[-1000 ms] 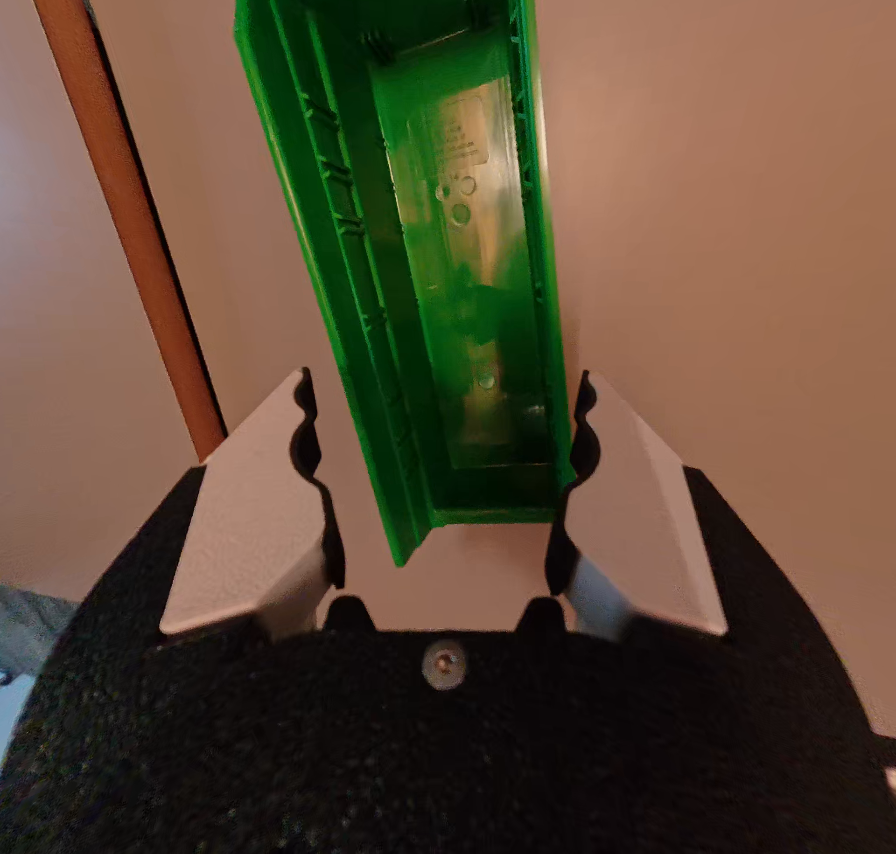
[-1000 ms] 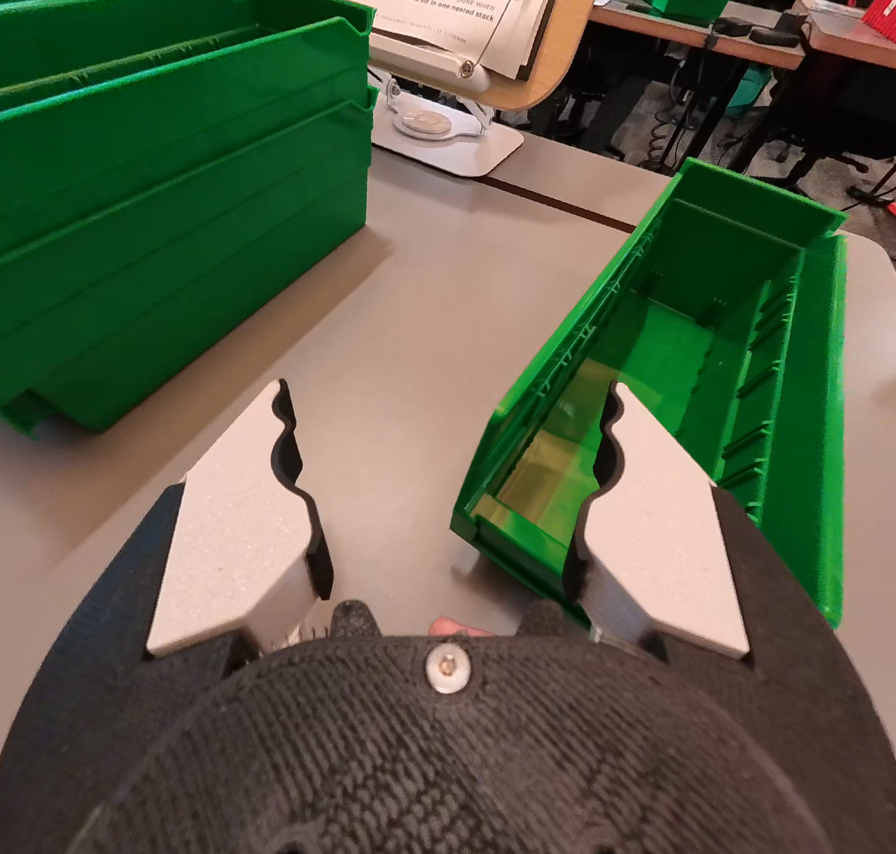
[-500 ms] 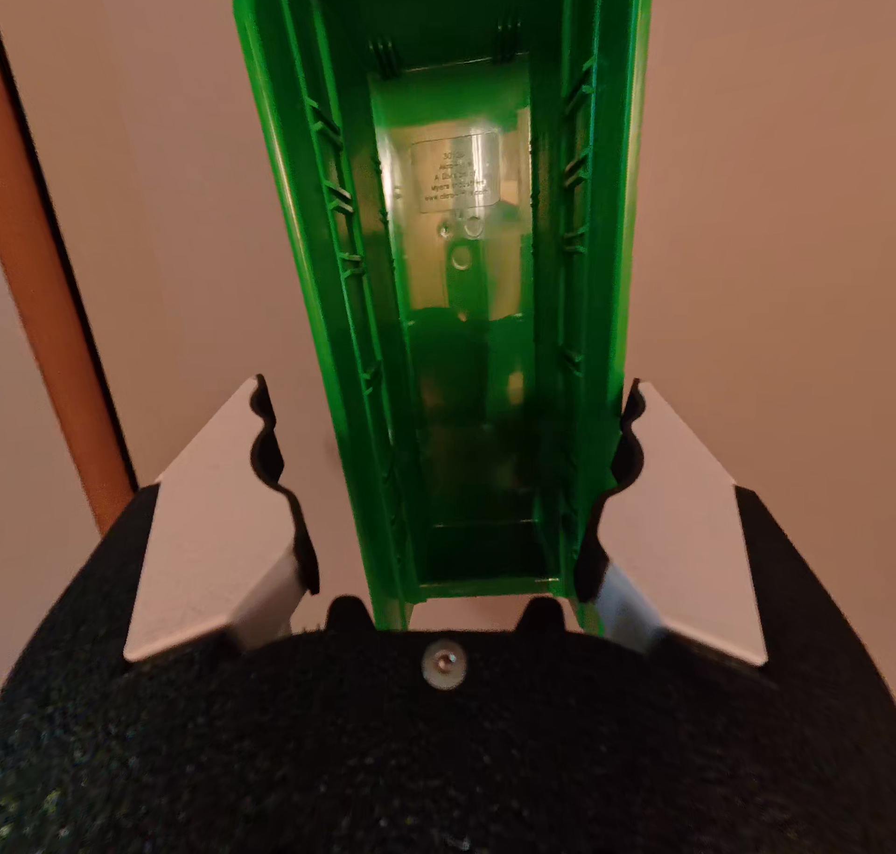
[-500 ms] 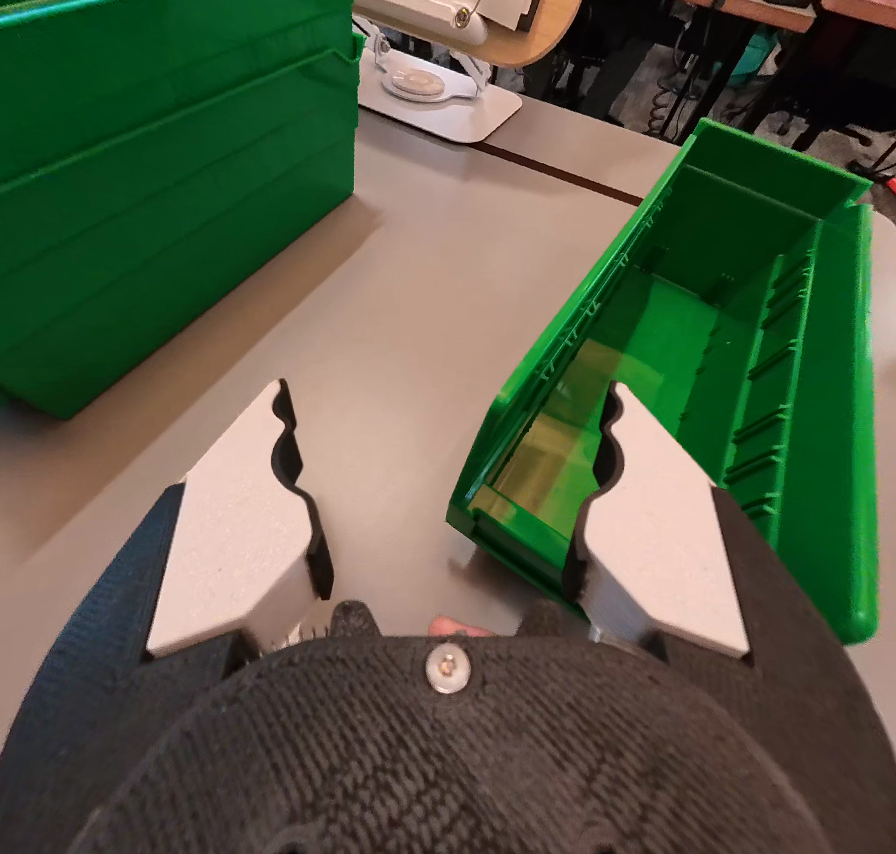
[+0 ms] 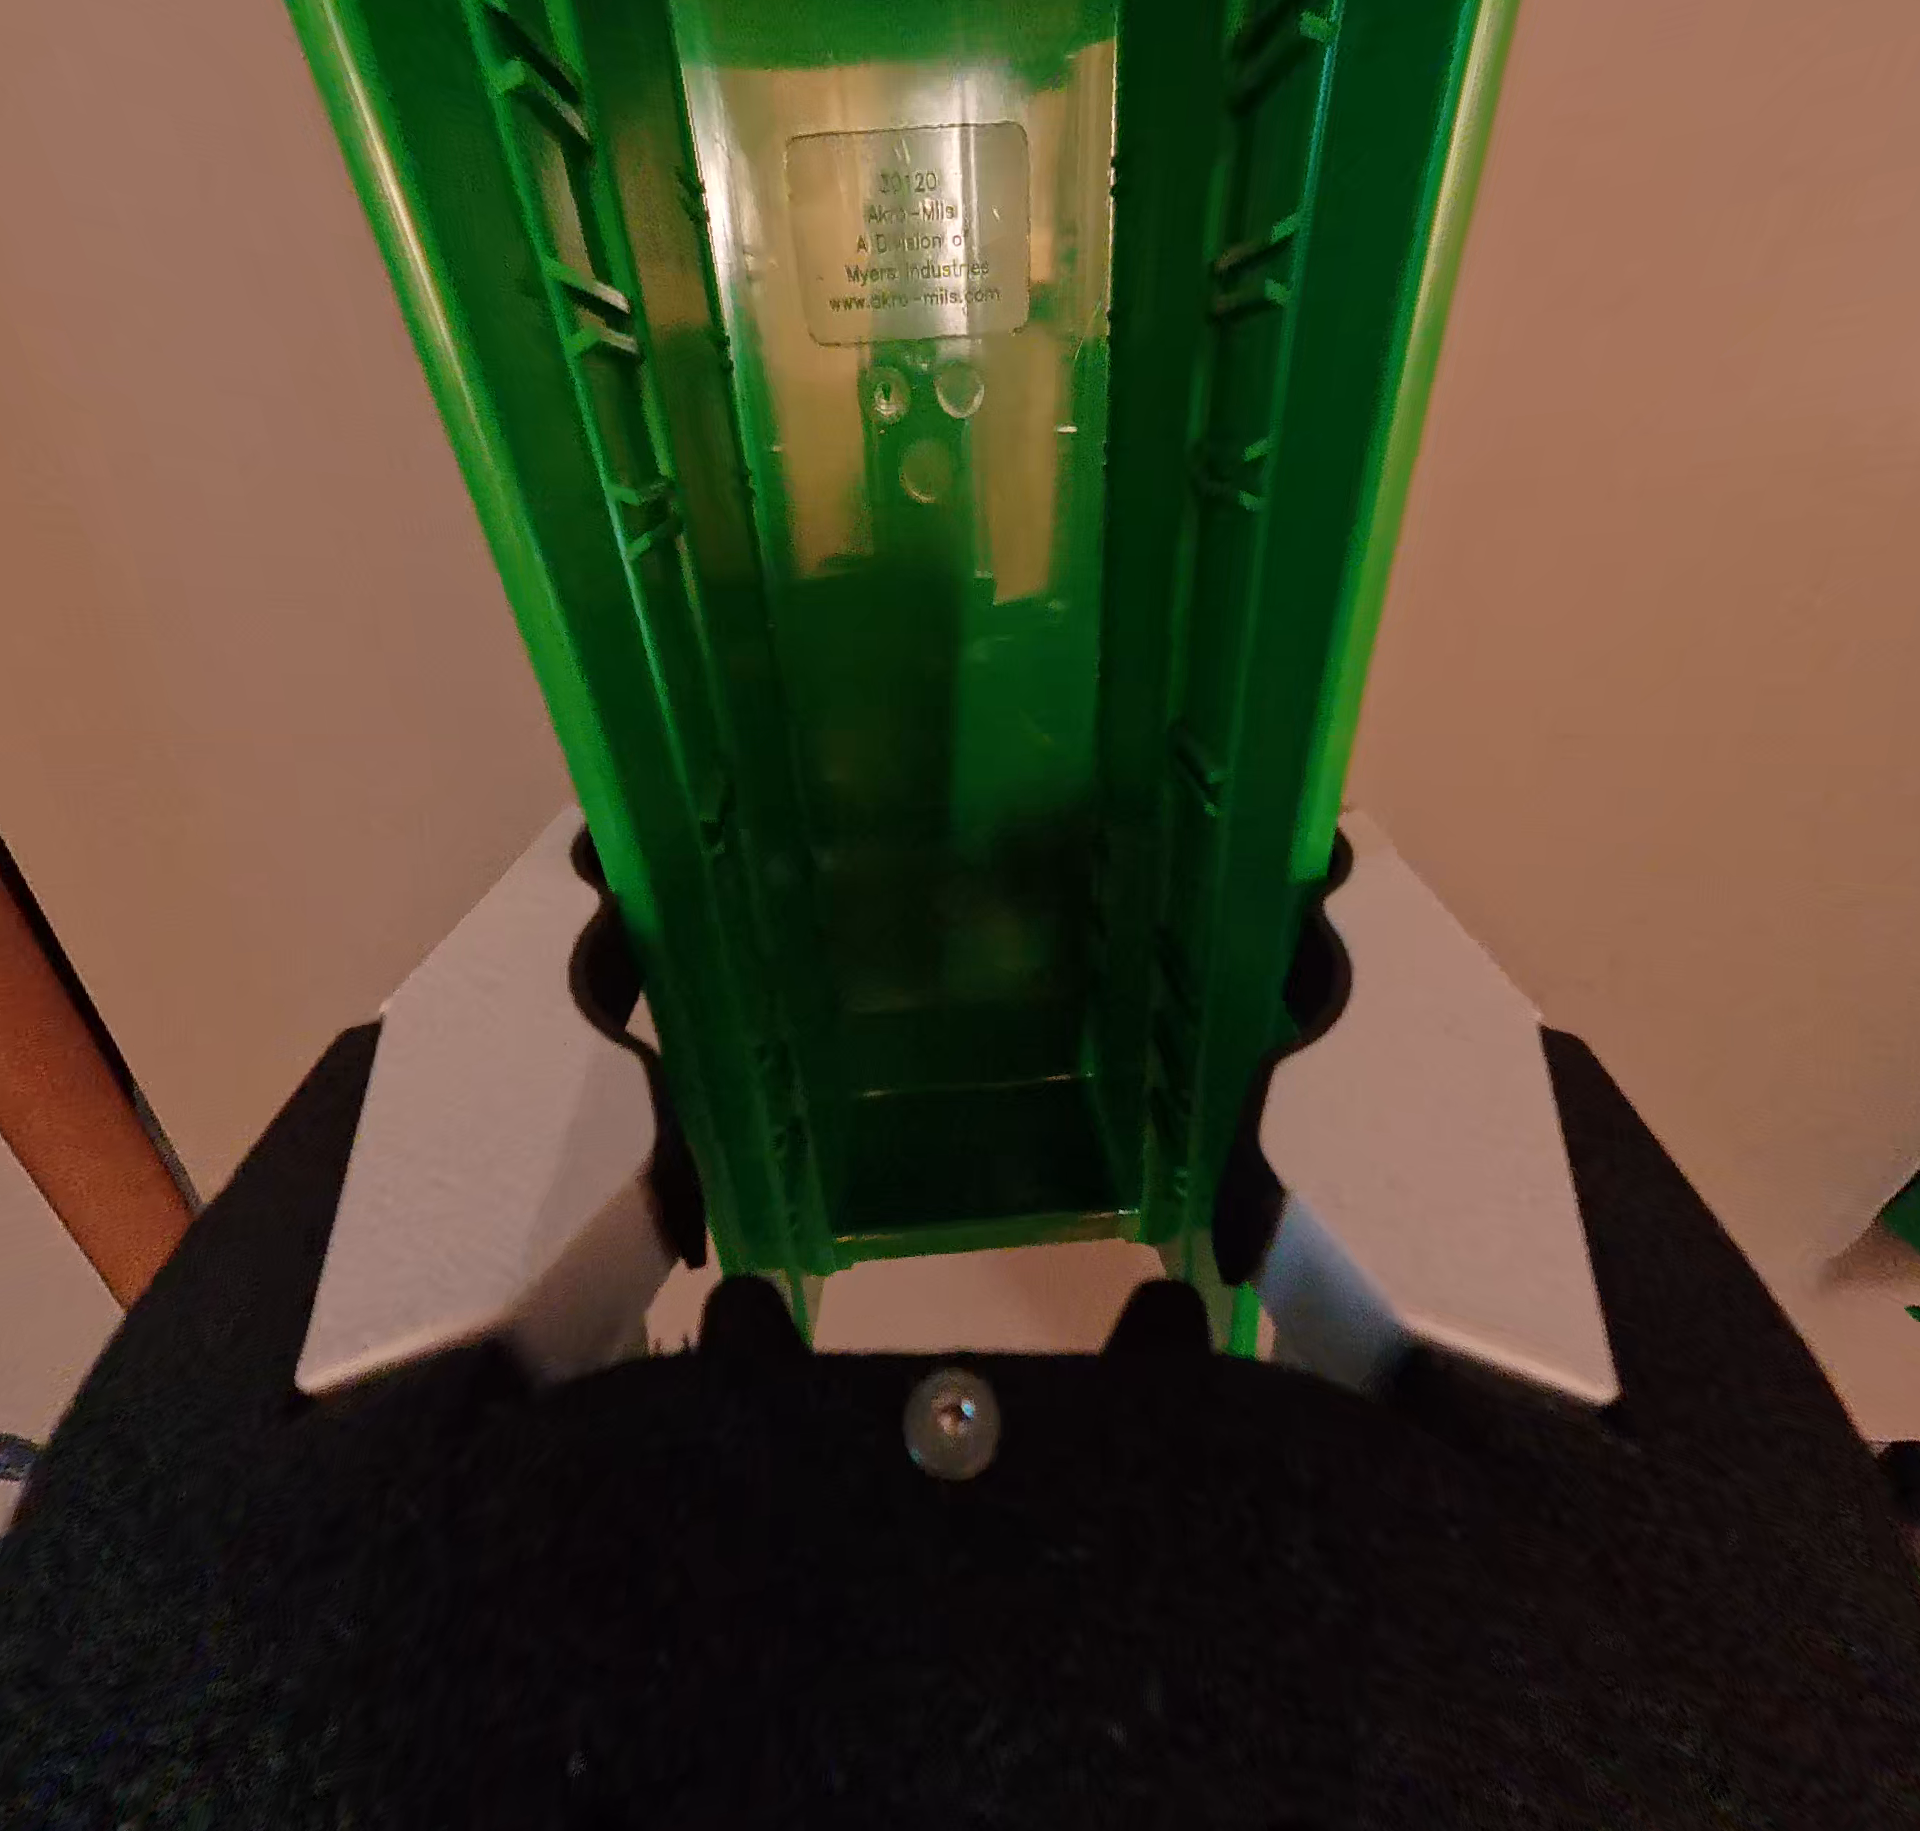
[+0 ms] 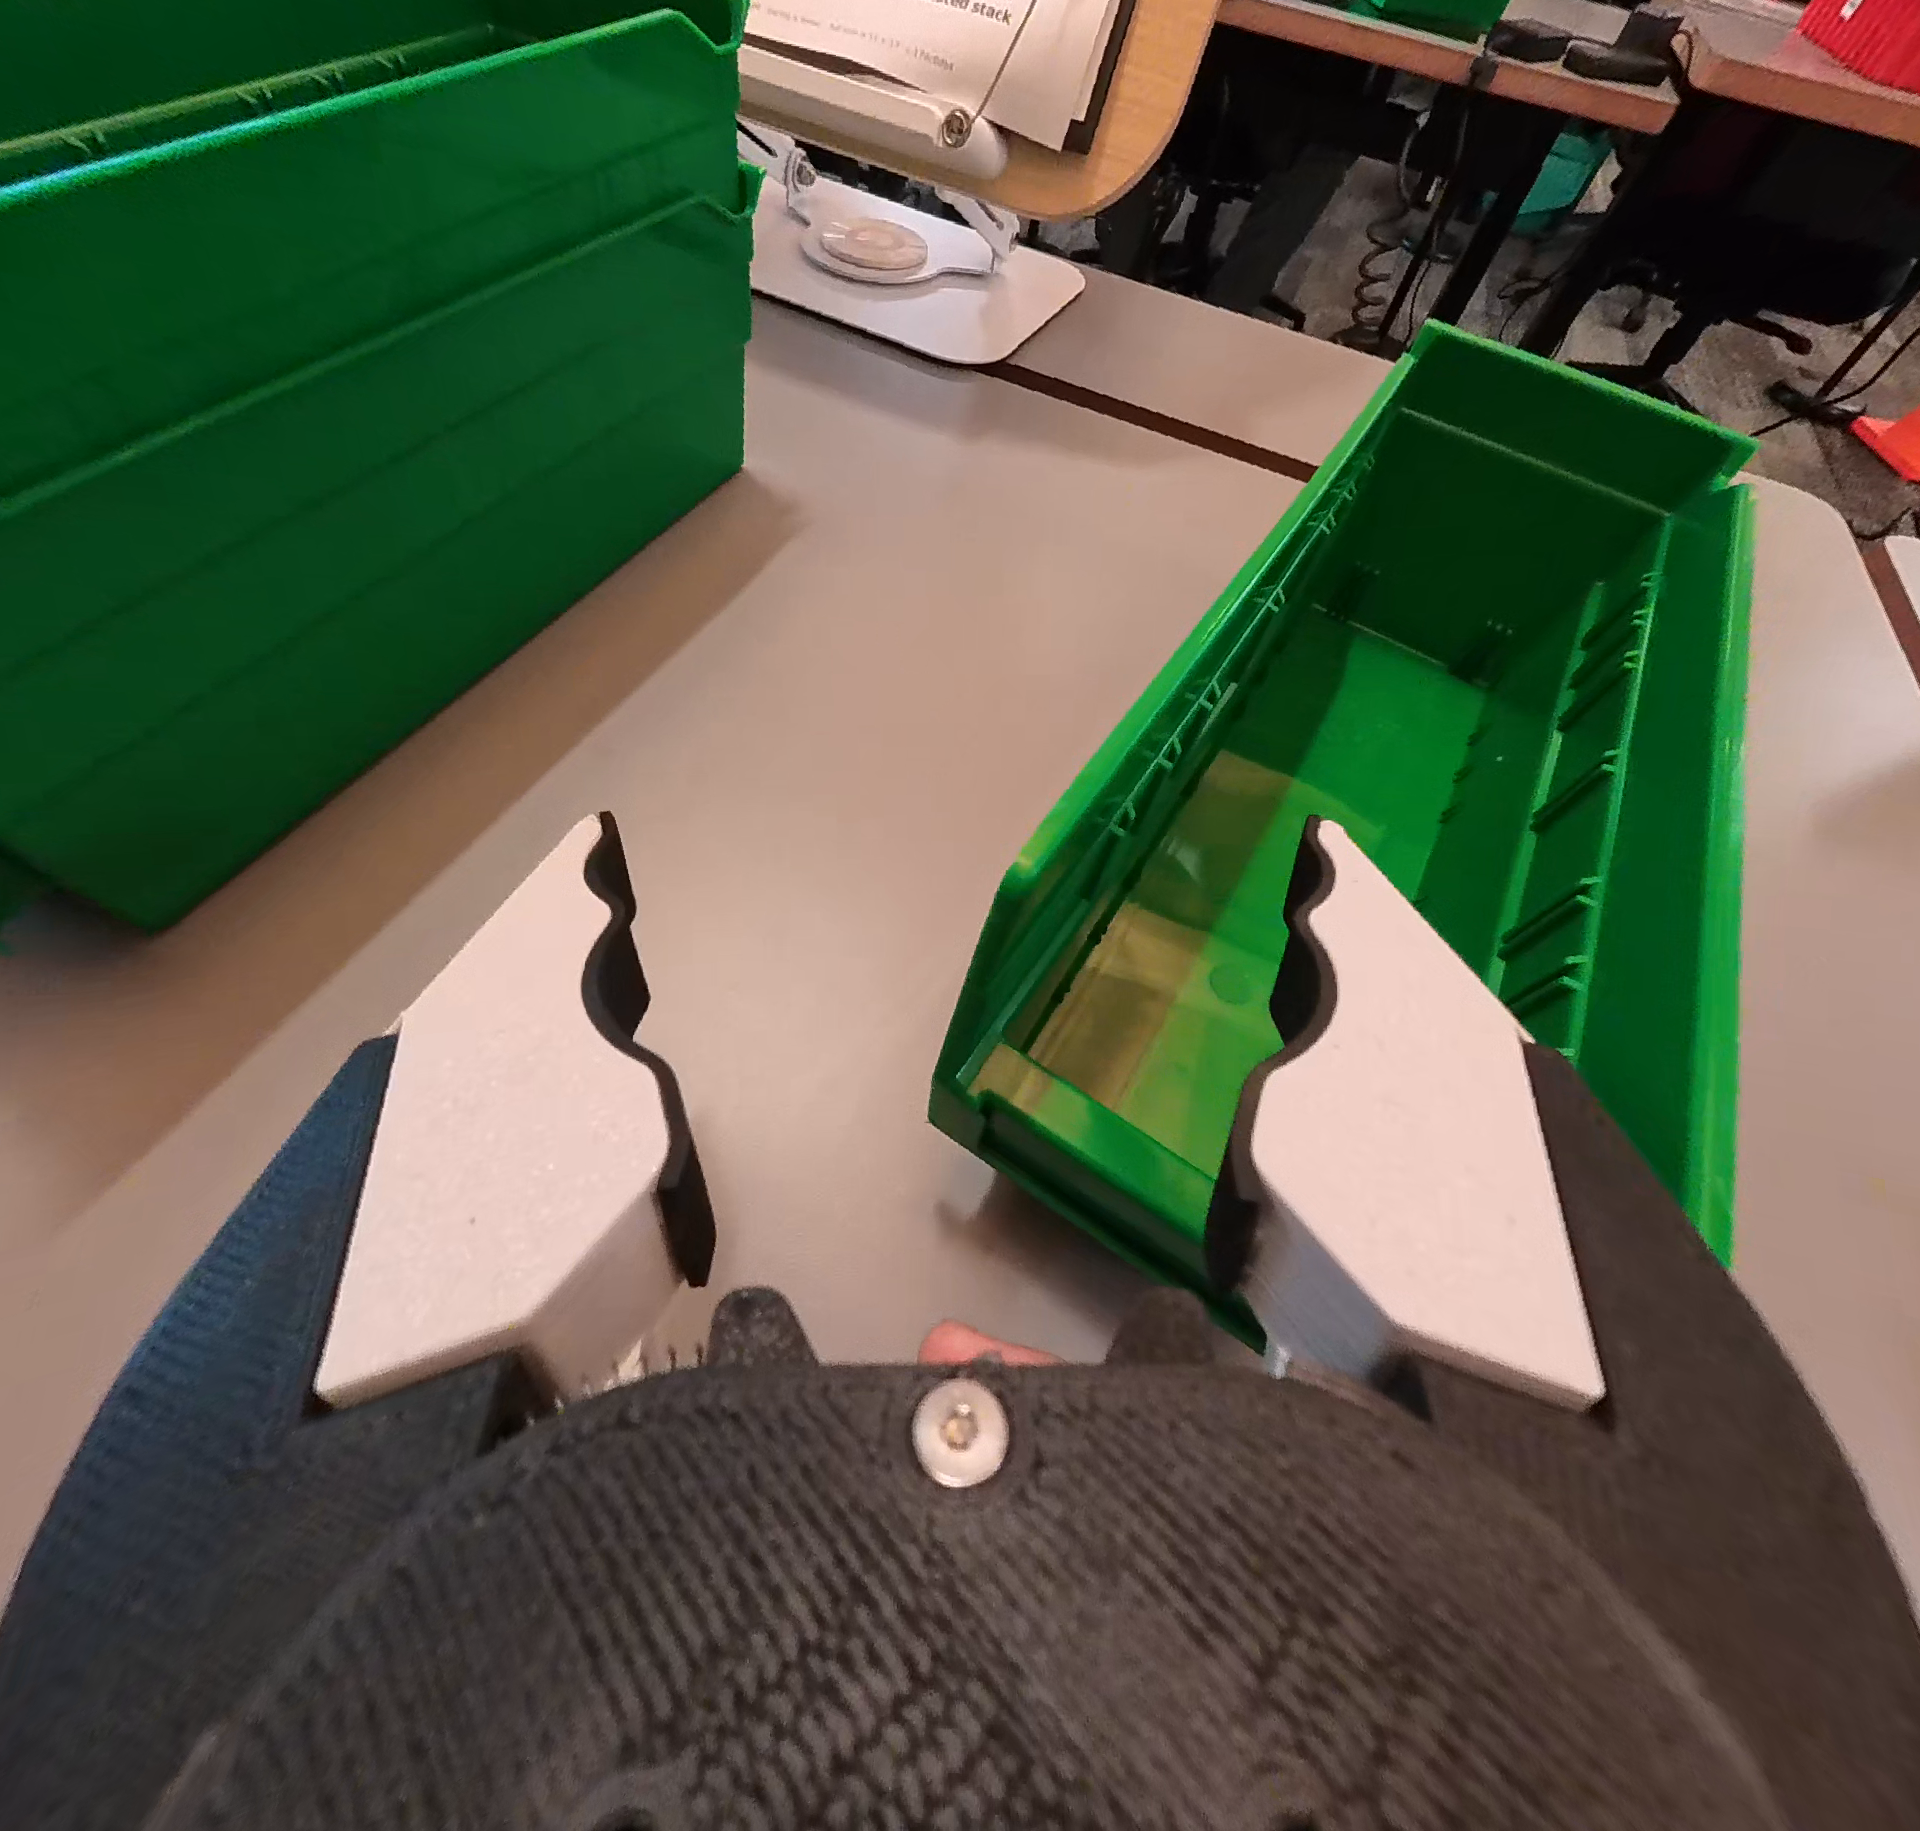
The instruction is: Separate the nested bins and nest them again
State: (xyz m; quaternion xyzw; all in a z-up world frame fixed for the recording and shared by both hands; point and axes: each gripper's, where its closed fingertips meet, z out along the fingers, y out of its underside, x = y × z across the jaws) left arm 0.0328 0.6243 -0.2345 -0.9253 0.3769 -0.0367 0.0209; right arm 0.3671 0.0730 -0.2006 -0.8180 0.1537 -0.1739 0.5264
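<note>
**A:** Fingers (image 5: 468,1106) of left gripper (image 5: 961,836)?

**B:** Drawn in narrow. Pads pressed on both outer long walls of narrow green bin (image 5: 935,638), at its near end. Clamped on it.

**A:** Room beside it?

**B:** Brown seam strip (image 5: 62,1106) close on left. Bare table (image 5: 260,431) along both long walls. Corner of another green bin (image 5: 1901,1246) poking in at far right edge.

**A:** Right gripper (image 6: 958,825)?

**B:** Spread wide, gripping nothing, held above tabletop. Left finger over bare surface, right finger overlapping near short end of lone green bin (image 6: 1455,742). Cannot tell whether touching it.

**A:** Layout, left to right?

**B:** Nested stack of green bins (image 6: 364,379) at left, rims stepped one above another. Then a broad bare lane of tabletop, open straight ahead. Clipboard stand (image 6: 935,15) on white base (image 6: 925,295) at back of that lane, just beside stack's far corner. Lone green bin at right, open side up, angled away, well apart from stack. Its far end near table's rear edge, its right wall near rounded right corner. Little spare surface past that wall.
</note>
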